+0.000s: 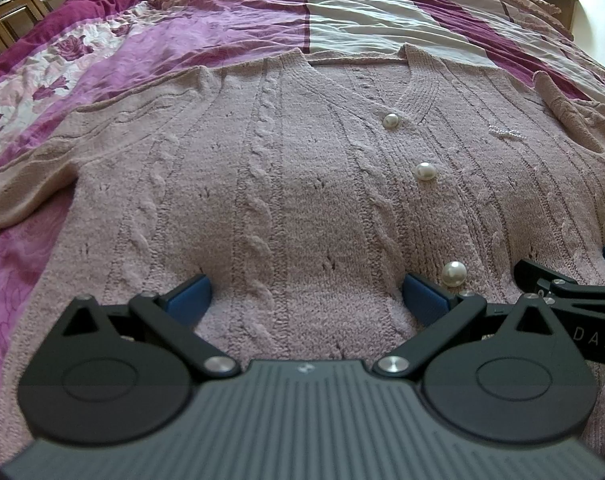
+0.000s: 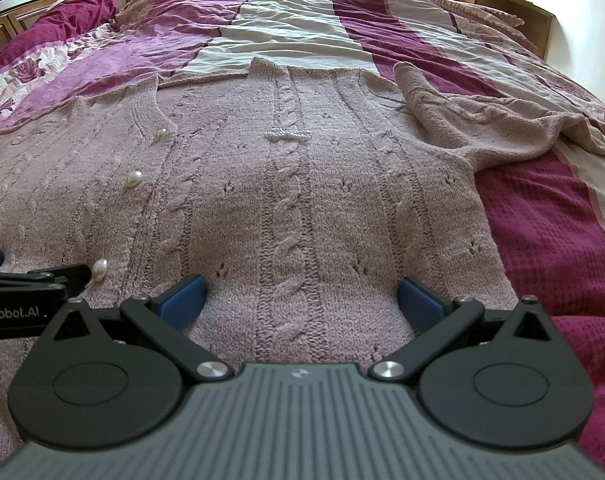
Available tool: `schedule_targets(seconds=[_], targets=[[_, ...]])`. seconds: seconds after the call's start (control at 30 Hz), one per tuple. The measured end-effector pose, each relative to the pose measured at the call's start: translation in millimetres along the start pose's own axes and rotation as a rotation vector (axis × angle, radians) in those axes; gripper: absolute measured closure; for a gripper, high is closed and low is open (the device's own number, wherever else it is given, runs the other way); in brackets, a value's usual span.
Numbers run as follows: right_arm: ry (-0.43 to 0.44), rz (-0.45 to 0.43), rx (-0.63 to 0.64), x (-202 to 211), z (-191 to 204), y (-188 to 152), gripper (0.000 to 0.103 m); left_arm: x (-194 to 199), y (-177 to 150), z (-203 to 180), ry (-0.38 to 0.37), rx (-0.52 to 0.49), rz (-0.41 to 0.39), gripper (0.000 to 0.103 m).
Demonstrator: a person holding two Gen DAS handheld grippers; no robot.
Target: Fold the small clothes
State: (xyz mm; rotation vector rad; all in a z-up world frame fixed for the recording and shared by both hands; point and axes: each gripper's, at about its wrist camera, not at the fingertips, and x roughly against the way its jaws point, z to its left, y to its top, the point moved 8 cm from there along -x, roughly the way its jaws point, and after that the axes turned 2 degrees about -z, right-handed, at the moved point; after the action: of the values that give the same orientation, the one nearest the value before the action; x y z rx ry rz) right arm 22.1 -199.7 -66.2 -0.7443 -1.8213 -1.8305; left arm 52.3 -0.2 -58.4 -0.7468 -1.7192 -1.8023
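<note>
While spread: fingers over cardigan.

Both grippers match: ribbed grey body; black linkage arms; silver screws; blue jaws.

both wrist views look low along the bed, sharing the cardigan.

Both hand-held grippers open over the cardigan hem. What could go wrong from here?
1. The pearl button sits right beside the left hand-held gripper; a finger may pinch it rather than knit.
2. The right sleeve lies bunched, so a fold may trap it.
3. The right hand-held gripper may grab the bedspread underneath too.
</note>
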Motion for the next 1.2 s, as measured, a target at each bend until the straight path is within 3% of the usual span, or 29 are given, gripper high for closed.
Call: schedule_targets(seconds=[0.77,1.2], targets=[[0.003,0.015,-0.003,-1.4,-0.6,2.5,0.0,0.2,2.7,3.0,-0.006,0.003,0.032,0.0],[0.05,0.032,-0.059,5.1,-6.9,9.1,0.0,3.1,8.9,3.6,-0.021,-0.001,0.055,0.0]])
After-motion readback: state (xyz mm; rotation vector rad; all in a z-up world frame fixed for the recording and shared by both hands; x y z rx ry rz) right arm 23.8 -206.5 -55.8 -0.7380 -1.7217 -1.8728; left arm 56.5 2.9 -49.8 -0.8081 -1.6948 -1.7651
